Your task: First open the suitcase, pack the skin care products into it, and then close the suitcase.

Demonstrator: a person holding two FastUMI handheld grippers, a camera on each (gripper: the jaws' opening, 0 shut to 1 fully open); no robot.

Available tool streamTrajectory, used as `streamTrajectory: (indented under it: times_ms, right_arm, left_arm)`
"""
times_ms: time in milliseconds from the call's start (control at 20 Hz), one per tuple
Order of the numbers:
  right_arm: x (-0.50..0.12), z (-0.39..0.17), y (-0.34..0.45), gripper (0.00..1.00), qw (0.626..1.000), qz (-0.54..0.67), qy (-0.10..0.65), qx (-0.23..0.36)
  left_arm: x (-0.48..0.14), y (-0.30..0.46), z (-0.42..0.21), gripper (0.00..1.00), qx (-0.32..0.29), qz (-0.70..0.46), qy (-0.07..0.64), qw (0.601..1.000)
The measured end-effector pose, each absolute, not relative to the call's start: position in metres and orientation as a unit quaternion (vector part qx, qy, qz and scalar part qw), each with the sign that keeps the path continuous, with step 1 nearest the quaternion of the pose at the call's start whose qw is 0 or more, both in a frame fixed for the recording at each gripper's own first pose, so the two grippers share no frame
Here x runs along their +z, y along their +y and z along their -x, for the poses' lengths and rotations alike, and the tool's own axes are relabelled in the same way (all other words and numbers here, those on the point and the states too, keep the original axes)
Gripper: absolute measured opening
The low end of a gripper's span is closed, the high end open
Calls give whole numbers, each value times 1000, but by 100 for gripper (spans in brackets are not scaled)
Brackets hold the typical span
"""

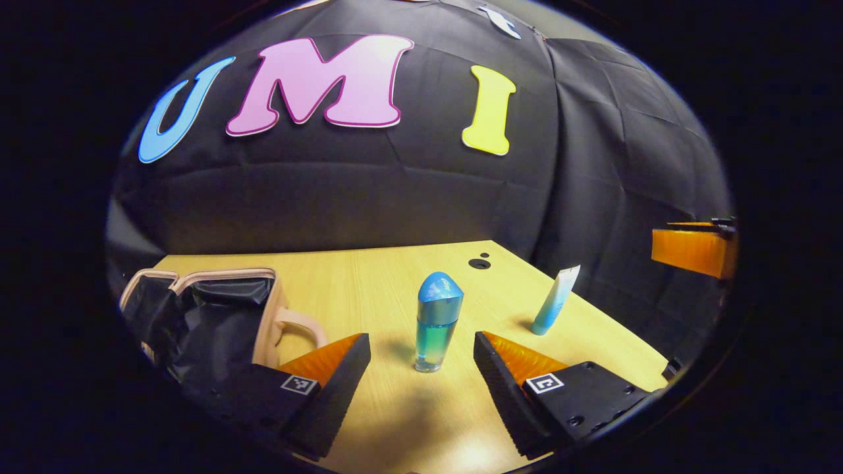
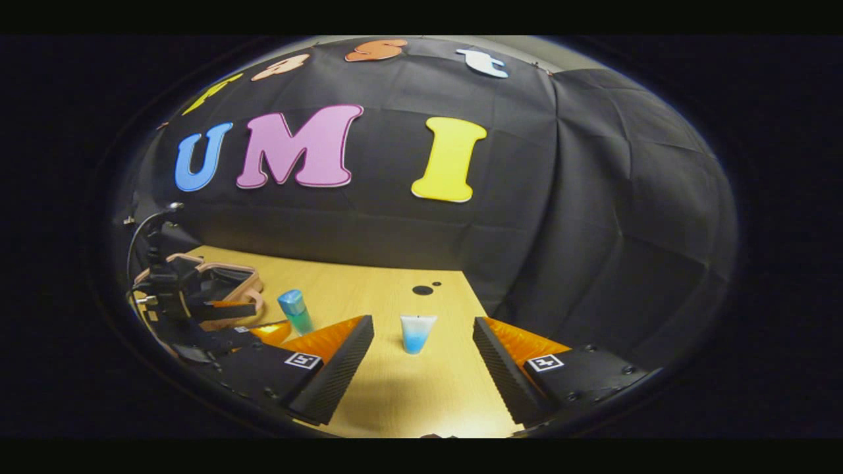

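A blue-green bottle with a rounded blue cap stands upright on the wooden table, just ahead of my left gripper, which is open with the bottle near its fingertips. A white-and-blue tube stands to its right. The pink suitcase lies open at the left with its dark lining showing. In the right gripper view the tube stands cap-down ahead of my open right gripper. The bottle and the suitcase sit further left, beside the left gripper.
The table's far edge meets the black cloth wall. Two small dark holes mark the tabletop near its far corner. The table's right edge runs close behind the tube. Part of the other gripper shows at the far right.
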State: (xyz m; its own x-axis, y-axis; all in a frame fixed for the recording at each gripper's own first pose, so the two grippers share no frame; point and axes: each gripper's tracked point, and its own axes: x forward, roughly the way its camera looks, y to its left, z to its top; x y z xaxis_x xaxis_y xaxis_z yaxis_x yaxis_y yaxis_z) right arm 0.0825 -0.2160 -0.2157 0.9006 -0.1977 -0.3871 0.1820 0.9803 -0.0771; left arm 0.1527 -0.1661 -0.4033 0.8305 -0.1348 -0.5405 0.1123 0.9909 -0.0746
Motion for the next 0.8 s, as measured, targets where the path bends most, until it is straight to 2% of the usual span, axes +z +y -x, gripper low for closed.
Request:
streamTrajectory:
  times_ms: [250,550,750,800]
  right_arm:
    - [-273,-103,-218,97,966,-7,244,-91]
    - [-324,-143,-222,97,957,-32,272,-95]
    - [-349,-165,-226,97,951,-67,280,-114]
    - [-352,-170,-227,97,951,-66,278,-116]
  left_arm:
    - [-449,-179,-185,99,-59,28,305,950]
    - [-473,-186,-207,93,-56,-2,323,945]
    - [-481,-188,-210,79,-52,-8,326,944]
    - [-481,-184,-211,72,-46,-8,325,945]
